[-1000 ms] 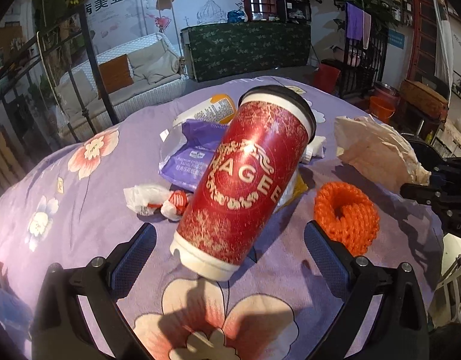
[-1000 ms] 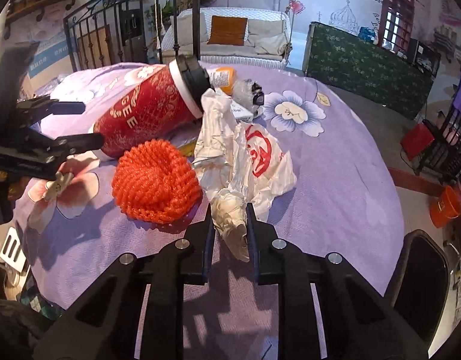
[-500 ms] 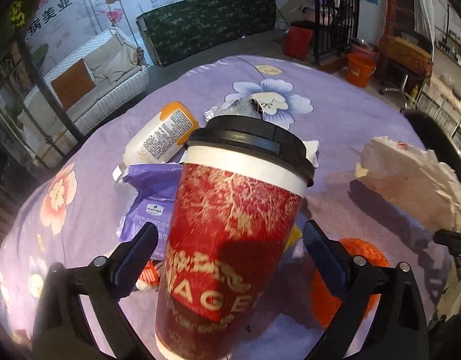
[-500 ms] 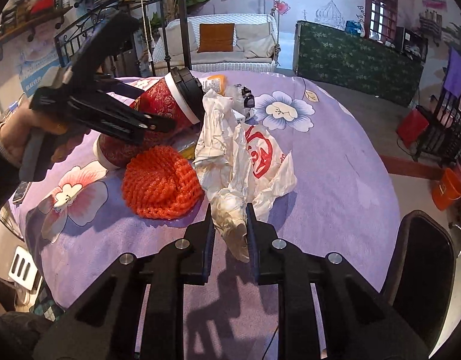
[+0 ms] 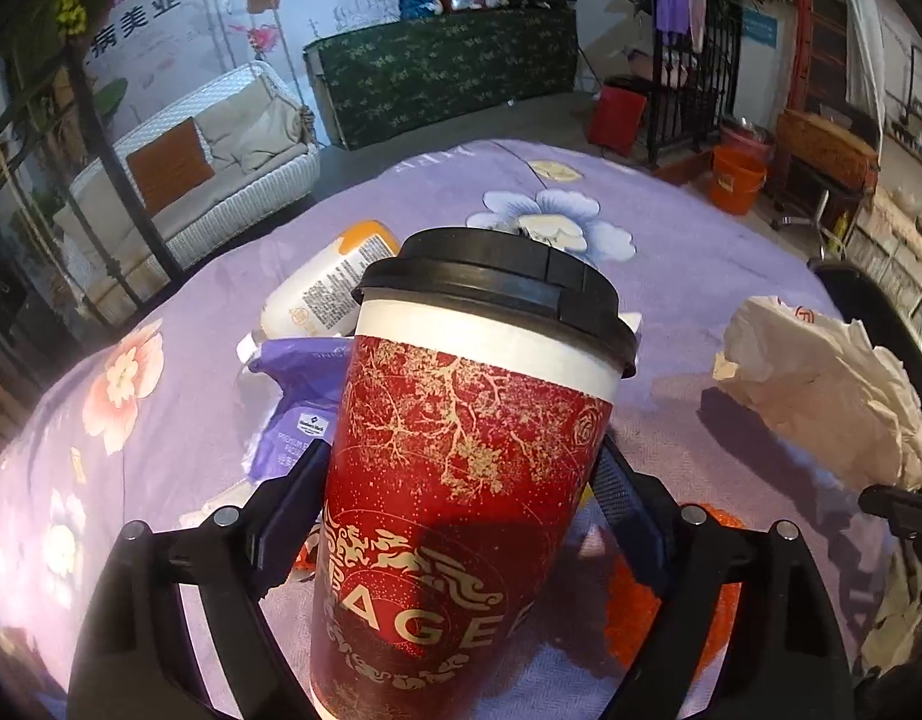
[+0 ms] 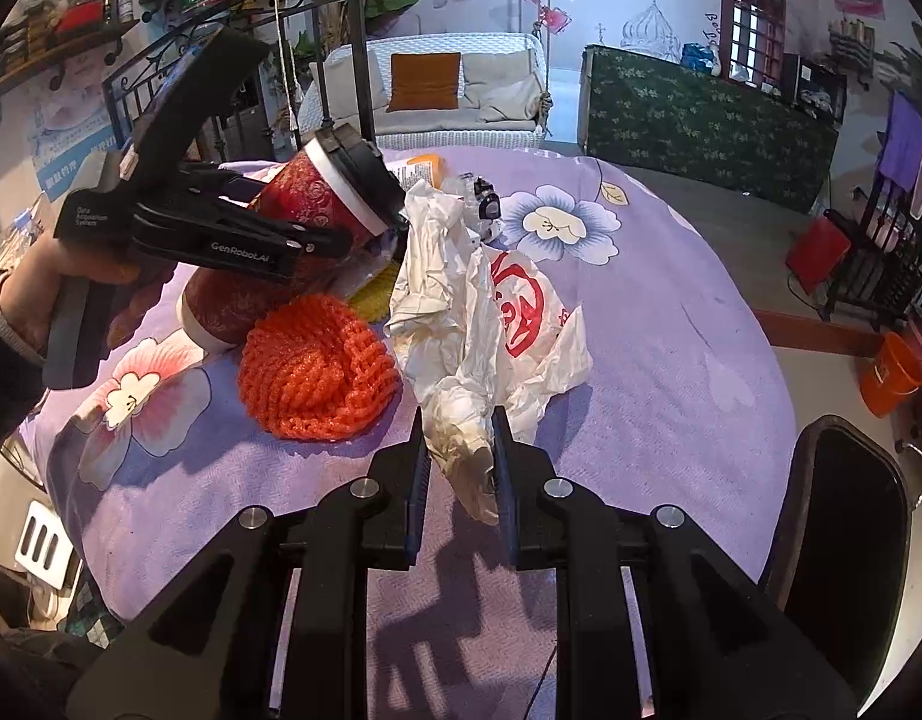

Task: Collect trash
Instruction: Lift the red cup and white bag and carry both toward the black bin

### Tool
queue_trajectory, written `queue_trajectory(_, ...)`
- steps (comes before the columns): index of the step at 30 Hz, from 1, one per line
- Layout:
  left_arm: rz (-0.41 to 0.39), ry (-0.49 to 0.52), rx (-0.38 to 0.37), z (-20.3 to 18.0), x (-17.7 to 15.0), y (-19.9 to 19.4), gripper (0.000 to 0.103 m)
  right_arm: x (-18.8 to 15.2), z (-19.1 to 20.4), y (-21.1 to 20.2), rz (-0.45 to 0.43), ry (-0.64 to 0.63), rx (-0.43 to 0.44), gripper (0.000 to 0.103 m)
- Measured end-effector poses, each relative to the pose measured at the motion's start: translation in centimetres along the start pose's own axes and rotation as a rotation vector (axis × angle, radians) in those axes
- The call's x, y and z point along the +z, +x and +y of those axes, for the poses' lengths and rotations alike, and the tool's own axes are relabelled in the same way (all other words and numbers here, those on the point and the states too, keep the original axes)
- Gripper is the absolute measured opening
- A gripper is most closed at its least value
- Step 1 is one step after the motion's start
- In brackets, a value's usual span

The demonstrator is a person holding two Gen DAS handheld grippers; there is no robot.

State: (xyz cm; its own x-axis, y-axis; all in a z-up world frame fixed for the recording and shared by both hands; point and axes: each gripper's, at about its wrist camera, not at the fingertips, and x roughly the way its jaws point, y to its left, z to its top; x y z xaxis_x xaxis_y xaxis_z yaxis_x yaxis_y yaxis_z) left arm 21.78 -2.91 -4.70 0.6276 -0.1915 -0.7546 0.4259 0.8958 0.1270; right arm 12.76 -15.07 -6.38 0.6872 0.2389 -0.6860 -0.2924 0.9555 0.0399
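Observation:
A red paper cup (image 5: 461,480) with a black lid leans tilted on the trash pile, also seen as the cup (image 6: 305,204) in the right wrist view. My left gripper (image 5: 466,450) straddles it, jaws closing, the pads (image 5: 293,492) touching its sides. A hand (image 6: 35,282) holds that left gripper (image 6: 335,228). My right gripper (image 6: 458,438) is shut on the twisted end of a crumpled white plastic bag (image 6: 490,312) with red print, which lies on the purple flowered tablecloth (image 6: 670,360).
An orange foam net (image 6: 317,378) lies beside the cup. Behind the cup lie a white bottle with an orange cap (image 5: 335,288) and a purple wipes pack (image 5: 299,396). A black chair (image 6: 844,516) stands at the table's right edge.
The left gripper moved in over the cup and its jaws narrowed from wide apart to the cup's sides. The right gripper and its bag stayed put.

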Motion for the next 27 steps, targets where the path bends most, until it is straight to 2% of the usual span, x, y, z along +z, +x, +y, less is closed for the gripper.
queue_trajectory(7,-0.128,-0.17,-0.047,2.0,-1.3,-4.7,0.081,0.4,0.1,-1.1,-0.043,-0.014,-0.004,0.02)
queue_trajectory(18,-0.254,-0.312,-0.05,3.0,-5.3,-10.6,0.079,2.0,2.3,-3.1,-0.112,-0.078,0.043,0.02)
queue_trajectory(23,-0.304,-0.354,-0.015,3.4,-7.8,-14.2,0.079,3.3,5.0,-4.9,-0.168,-0.143,0.118,0.02)
queue_trajectory(27,-0.328,-0.402,0.029,4.1,-10.2,-17.0,0.079,4.4,7.8,-5.9,-0.2,-0.191,0.223,0.02)
